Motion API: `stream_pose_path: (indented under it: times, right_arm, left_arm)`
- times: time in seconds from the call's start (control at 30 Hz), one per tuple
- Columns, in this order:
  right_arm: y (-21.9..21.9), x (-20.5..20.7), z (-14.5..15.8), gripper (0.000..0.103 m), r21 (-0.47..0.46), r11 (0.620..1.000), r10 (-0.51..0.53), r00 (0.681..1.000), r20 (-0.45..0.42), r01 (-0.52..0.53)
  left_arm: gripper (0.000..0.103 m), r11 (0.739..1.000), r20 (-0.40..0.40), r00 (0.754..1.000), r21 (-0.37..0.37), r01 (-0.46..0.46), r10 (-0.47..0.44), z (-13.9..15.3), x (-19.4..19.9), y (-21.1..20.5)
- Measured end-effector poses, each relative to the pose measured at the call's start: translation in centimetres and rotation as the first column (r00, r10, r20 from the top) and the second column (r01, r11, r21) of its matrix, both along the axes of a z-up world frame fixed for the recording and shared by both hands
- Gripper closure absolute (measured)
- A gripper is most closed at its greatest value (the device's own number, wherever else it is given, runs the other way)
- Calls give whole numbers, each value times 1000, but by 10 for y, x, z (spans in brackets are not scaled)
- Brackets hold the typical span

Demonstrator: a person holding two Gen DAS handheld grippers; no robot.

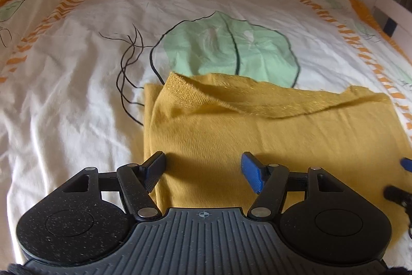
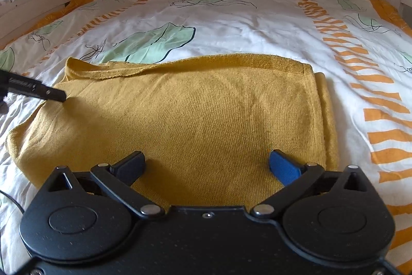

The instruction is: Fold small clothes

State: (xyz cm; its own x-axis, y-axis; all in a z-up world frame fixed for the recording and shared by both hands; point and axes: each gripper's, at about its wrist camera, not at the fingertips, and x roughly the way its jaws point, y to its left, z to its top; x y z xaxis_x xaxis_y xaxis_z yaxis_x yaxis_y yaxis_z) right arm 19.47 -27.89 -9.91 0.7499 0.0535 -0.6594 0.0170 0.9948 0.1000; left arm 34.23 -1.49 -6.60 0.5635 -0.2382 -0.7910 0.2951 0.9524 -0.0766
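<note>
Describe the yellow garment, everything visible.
The yellow garment is a mustard knit, fine ribbed weave, lying flat on the leaf-print bedcover. It looks already folded: a doubled layer shows along its right side and a loose top layer edge runs across the far side, slightly lifted at the far left corner. The near left part bulges and is rumpled. Both tools, left tool and right tool, stand open over its near edge, gripping nothing.

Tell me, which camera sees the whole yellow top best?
The right wrist view: there the yellow top lies almost whole on the bedcover, with its folded right edge and rumpled left side both visible. The left wrist view shows only part of it; its right side runs off the picture.
</note>
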Motion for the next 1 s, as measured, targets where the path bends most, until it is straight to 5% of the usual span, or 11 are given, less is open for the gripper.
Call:
stream_pose_path:
  times: [0.27, 0.47, 0.73, 1.0]
  right_arm:
    - [-2, -3, -1, 0, 15, 1000, 8, 1000, 7, -8]
    - [-5, -2, 2, 0, 29, 1000, 10, 1000, -4, -10]
    - [-30, -16, 27, 0, 275, 959, -59, 998, -24, 63]
    - [-40, -38, 58, 0, 400, 914, -56, 998, -35, 65]
  left_arm:
    - [30, 996, -48, 995, 42, -83, 85, -14, 46, -2]
    - [27, 992, -48, 992, 33, -119, 120, -12, 43, -4]
    - [26, 997, 5, 999, -58, -44, 44, 35, -10, -28]
    - [26, 1000, 35, 999, -22, 20, -19, 47, -23, -79]
